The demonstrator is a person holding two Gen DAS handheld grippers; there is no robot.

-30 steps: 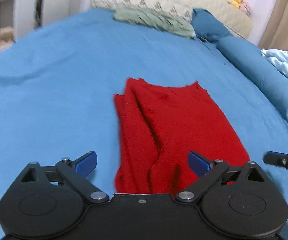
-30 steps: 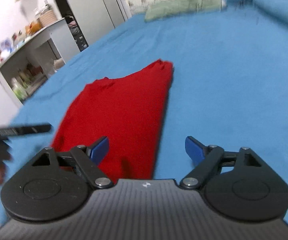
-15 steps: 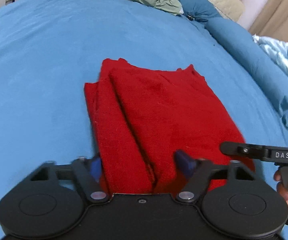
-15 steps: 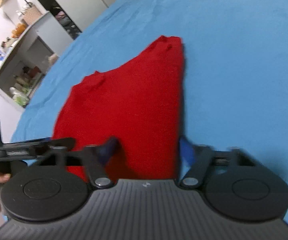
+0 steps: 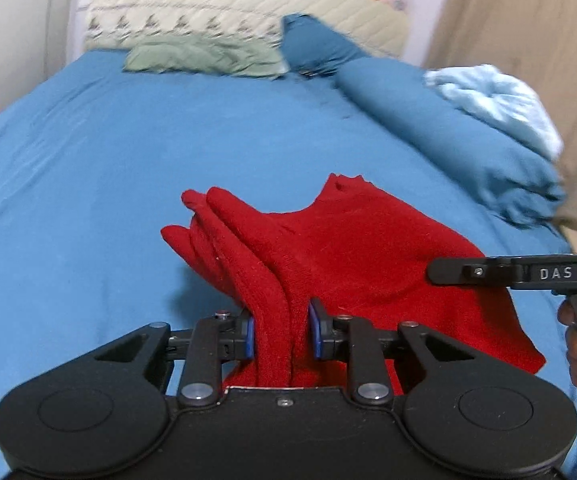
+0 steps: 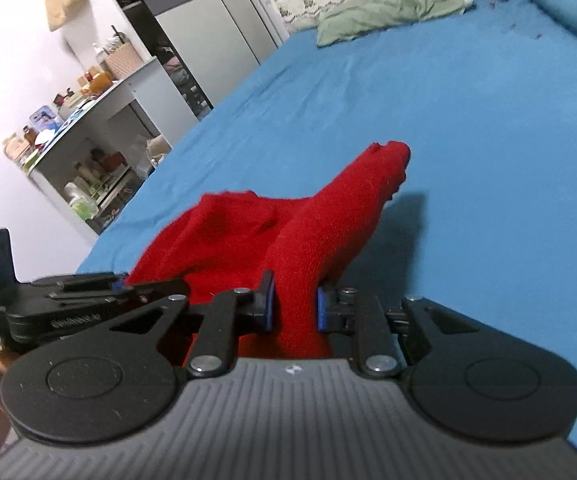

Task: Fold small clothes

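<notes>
**Both Grippers Clamped on the Near Edge of the Red Garment**

The left gripper (image 5: pixel 280 334) was closed down to a narrow gap, its blue pads pinching several bunched layers of the red garment (image 5: pixel 344 252) at the near left corner. The right gripper (image 6: pixel 293 308) was likewise closed on a thick fold of the red garment (image 6: pixel 328 224) at the near right corner. Each clamped corner was raised, while the far part of the cloth appeared to rest on the blue bedsheet (image 5: pixel 128 152), roughly at the middle of the bed.

Judged from this state, the step in hand was a fold of the near edge toward the far edge. Recommended practice: hold both corners level and equally spaced, carry them forward together, and keep the cloth taut so the layers do not slip or skew.

Farther off lay a green pillow (image 5: pixel 204 56) at the headboard and a rolled blue duvet (image 5: pixel 448 128) at far right.
</notes>
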